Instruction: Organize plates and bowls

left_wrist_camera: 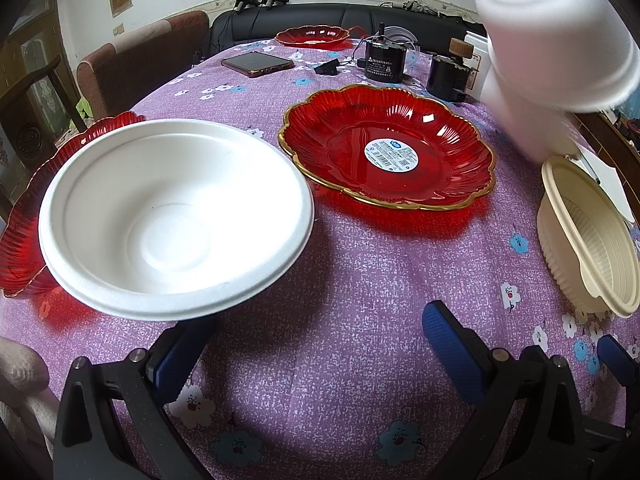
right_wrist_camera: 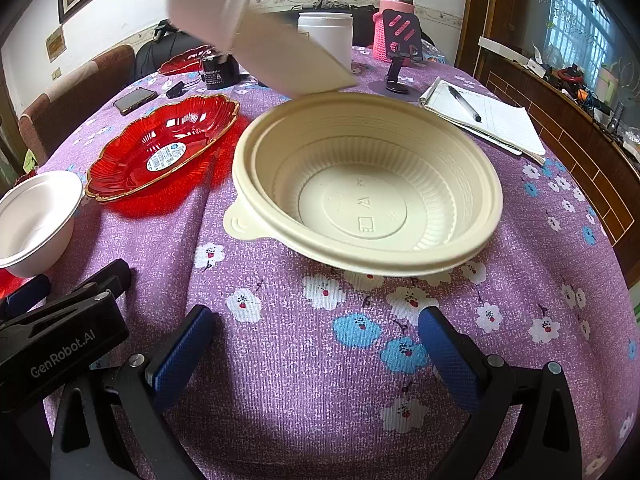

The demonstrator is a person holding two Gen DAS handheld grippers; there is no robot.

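The left gripper (left_wrist_camera: 312, 356) hovers low over the purple floral tablecloth (left_wrist_camera: 340, 280) with its blue-padded fingers (left_wrist_camera: 452, 348) spread wide apart and nothing between them. Just ahead of its left finger sits a white bowl (left_wrist_camera: 176, 216), upright, resting on a red scalloped plate (left_wrist_camera: 24, 224) that shows from under the bowl's far and left sides. Taking the white bowl as landmark, a second red plate with a gold rim (left_wrist_camera: 388, 148) lies to its right and a little farther back, flat on the cloth, a round label at its centre. Beyond that plate stand a phone (left_wrist_camera: 256, 63), black devices (left_wrist_camera: 384, 62) and a third red plate (left_wrist_camera: 312, 36) at the far edge of the table.

The right gripper (right_wrist_camera: 316, 344) also holds its fingers (right_wrist_camera: 180, 352) wide apart, empty, above the cloth. Directly ahead of it, to the right of the white bowl (right_wrist_camera: 36, 220) and well apart from it, sits a cream ribbed bowl (right_wrist_camera: 368, 184), upright, with a small tab on its near-left rim. The gold-rimmed red plate (right_wrist_camera: 160, 148) lies between the two bowls, farther back. A blurred white bowl-like shape (right_wrist_camera: 248, 20) hangs tilted above the cream bowl's far rim; what holds it cannot be seen. To the cream bowl's right lies a notepad with a pen (right_wrist_camera: 480, 120).
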